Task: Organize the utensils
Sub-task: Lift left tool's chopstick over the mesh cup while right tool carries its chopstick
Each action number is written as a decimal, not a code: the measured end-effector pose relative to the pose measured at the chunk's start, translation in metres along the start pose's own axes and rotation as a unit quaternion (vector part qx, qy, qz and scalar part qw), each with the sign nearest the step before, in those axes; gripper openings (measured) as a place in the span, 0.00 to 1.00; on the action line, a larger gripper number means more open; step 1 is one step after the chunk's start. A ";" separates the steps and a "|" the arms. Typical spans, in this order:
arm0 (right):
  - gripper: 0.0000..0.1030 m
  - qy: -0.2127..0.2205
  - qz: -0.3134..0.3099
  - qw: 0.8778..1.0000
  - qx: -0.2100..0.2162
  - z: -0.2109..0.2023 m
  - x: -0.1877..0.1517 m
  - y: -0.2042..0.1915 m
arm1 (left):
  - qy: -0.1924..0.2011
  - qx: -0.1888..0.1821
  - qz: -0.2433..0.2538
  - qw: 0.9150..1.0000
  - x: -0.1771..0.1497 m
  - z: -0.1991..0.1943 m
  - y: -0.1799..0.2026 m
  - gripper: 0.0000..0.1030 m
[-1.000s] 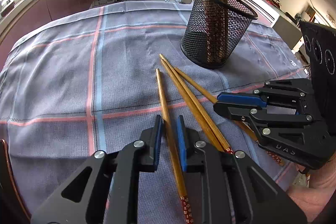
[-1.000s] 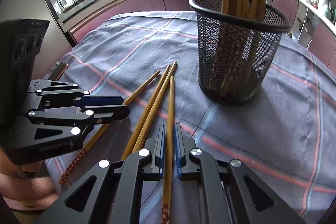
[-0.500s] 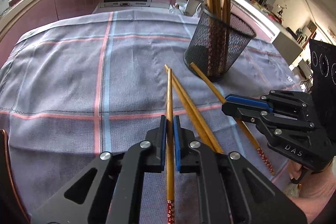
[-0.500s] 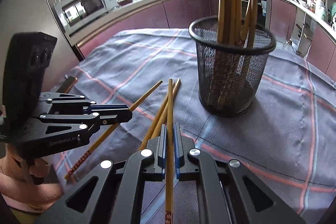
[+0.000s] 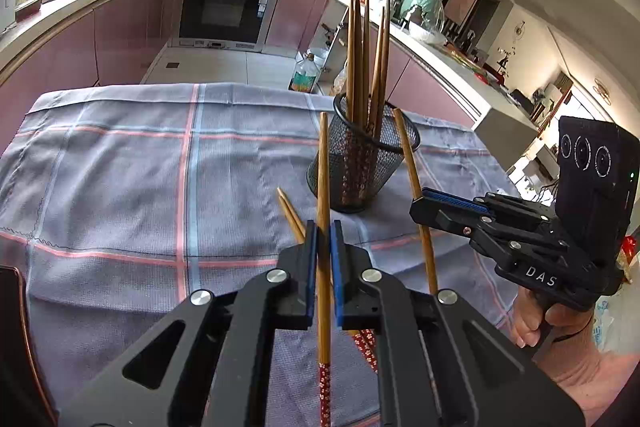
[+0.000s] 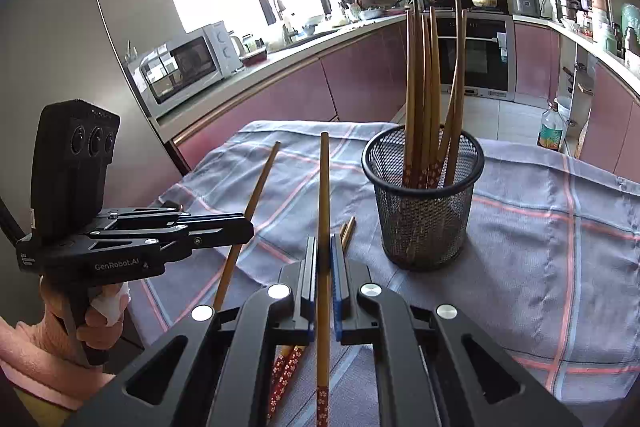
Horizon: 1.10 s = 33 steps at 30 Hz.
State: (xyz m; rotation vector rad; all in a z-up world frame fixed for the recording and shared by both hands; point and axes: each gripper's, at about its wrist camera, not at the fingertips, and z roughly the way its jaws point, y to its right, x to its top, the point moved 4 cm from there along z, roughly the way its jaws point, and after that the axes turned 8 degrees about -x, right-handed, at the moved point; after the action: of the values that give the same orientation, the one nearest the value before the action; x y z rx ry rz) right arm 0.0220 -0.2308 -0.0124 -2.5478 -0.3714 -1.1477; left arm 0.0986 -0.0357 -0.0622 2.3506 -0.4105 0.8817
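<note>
Since earlier: both your hands have risen, and each chopstick you clamped now hangs clear of the cloth, tip up.
Left gripper [image 5: 323,239]: your fingers are clenched on the left chopstick [image 5: 323,187]; its red patterned end hangs below them.
Right gripper [image 6: 323,247]: clenched likewise on the right chopstick [image 6: 323,195].
Left view only: your right hand [image 5: 536,327] under its gripper; the right chopstick crosses in front of the mesh holder [image 5: 362,167].
Right view only: two loose chopsticks [image 6: 286,367] lying on the cloth under your fingers, just beside each other; a microwave [image 6: 188,61] by the window.
Holder: upright on the desk, full of chopsticks.
Surface: grey checked cloth [image 6: 540,247] over the desk.
Room: kitchen, pink cabinets, built-in oven [image 5: 224,9].
</note>
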 end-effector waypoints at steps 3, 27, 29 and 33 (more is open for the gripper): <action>0.05 0.009 -0.001 1.000 0.000 -0.006 0.005 -0.001 | 0.009 -0.006 -0.001 1.000 0.004 -0.006 0.004 0.07; 0.05 0.048 -0.003 0.999 -0.007 -0.025 0.023 -0.005 | 0.055 -0.019 0.010 0.998 0.026 -0.037 0.023 0.07; 0.05 0.050 -0.003 0.999 -0.008 -0.027 0.022 -0.004 | 0.058 -0.021 0.011 0.998 0.028 -0.039 0.025 0.07; 0.05 0.052 -0.004 0.999 -0.010 -0.028 0.025 -0.003 | 0.063 -0.025 0.014 0.998 0.030 -0.042 0.027 0.07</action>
State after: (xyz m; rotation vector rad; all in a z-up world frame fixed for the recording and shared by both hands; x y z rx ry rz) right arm 0.0180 -0.2362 0.0244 -2.4927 -0.3460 -1.2873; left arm 0.0870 -0.0325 -0.0050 2.2345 -0.4092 1.0161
